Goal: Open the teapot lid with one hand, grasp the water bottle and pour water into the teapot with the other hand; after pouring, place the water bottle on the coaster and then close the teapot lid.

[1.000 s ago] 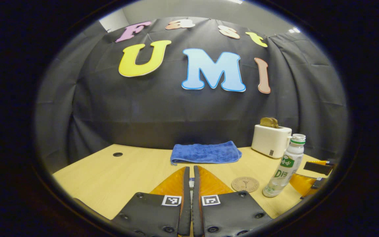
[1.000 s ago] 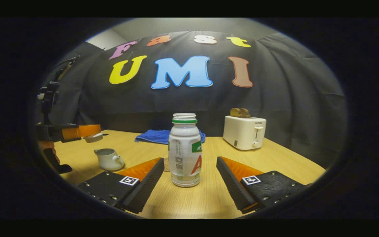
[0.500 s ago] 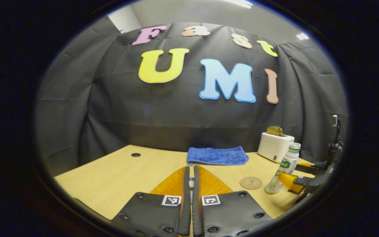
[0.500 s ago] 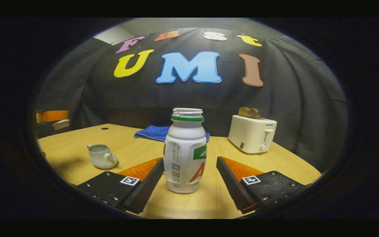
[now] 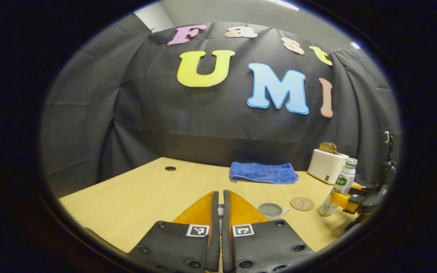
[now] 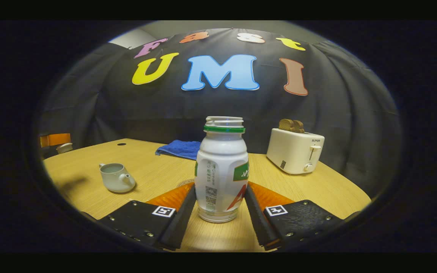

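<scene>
Rounded plastic bottle [image 6: 221, 170] upright on wooden tabletop [image 6: 157, 176], right tool [image 6: 219, 212] fingers pressing both sides; left tool [image 5: 219, 212] closed on small lid [image 6: 64, 148], raised.

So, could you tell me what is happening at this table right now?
A person is working with a two-finger tool in each hand. The right tool has its fingers against both sides of the uncapped water bottle, which stands upright on the wooden table. The left tool is shut and appears to hold the teapot lid up, away from the open teapot. The coaster lies bare, and nothing has been poured yet.
</scene>
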Tool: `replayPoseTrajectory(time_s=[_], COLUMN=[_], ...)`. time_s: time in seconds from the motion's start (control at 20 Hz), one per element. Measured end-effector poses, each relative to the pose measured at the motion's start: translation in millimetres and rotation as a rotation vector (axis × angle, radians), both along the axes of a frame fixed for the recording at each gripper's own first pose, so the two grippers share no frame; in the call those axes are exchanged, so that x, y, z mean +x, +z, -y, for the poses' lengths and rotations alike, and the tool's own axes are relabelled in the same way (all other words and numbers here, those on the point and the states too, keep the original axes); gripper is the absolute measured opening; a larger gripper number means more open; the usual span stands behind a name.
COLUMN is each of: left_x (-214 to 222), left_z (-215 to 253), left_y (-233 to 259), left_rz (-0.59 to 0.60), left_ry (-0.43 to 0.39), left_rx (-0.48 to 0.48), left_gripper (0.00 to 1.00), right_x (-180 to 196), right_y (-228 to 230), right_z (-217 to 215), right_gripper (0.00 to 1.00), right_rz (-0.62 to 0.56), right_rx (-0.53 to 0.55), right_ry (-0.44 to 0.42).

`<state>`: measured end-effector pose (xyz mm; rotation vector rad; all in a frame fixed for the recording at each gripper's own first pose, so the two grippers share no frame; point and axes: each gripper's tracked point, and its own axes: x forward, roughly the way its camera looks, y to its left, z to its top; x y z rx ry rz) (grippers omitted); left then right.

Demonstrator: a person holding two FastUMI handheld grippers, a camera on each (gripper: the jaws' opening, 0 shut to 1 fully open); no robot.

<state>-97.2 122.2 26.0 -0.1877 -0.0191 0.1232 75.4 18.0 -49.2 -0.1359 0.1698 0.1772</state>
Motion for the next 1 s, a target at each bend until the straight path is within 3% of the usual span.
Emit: replayPoseTrajectory(time_s=[0.05,0.45,0.8,1.0], left_x=[-0.2,-7.0,-13.5,-18.5], left_z=[-1.0,-14.7,-32.0,-41.4], left_y=[-1.7,-12.8,-30.7,-41.8], left_rz=[0.001,0.002,-0.014,-0.029], left_ry=[-0.001,-0.002,0.010,0.020], left_rx=[-0.004,-0.023,-0.043,-0.046], left_gripper=[0.12,0.08,0.12,0.12], right_x=[0.7,5.2,12.5,12.9], right_y=[1.0,26.6,39.3,40.0], right_z=[-0.3,-10.8,-42.0,-64.3], right_gripper=[0.72,0.72,0.72,0.72], right_rz=[0.000,0.081,0.151,0.175], right_rx=[-0.025,-0.421,-0.813,-0.943], right_ry=[-0.003,-0.058,-0.015,0.023])
